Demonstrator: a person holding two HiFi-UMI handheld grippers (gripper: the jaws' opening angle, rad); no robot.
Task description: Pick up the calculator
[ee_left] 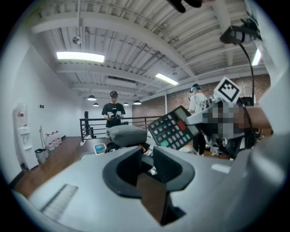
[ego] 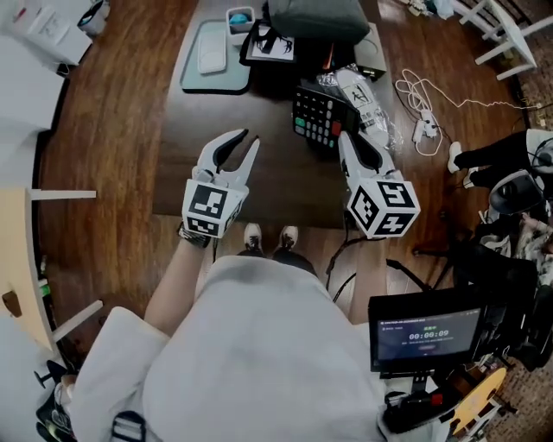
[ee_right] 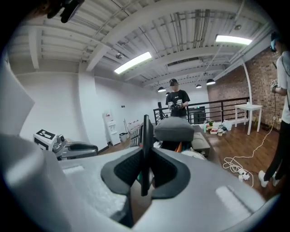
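R: right gripper (ego: 349,145) clamped on calculator (ego: 316,117) edge (keys toward the left), above tabletop (ego: 285,186) near right edge | L: left gripper (ego: 246,140) jaws apart, empty

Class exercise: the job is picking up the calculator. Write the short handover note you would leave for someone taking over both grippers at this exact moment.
Left gripper: jaws apart, nothing between them, hanging over the table.
Right gripper: shut on the calculator, which stands edge-on between its pads.
Calculator: in the air and tilted, keys upward, over the table's far right part near the grey bag.
Done: grasp and lift.
Left: keep the grip steady; nothing else of the pickup looks outstanding.
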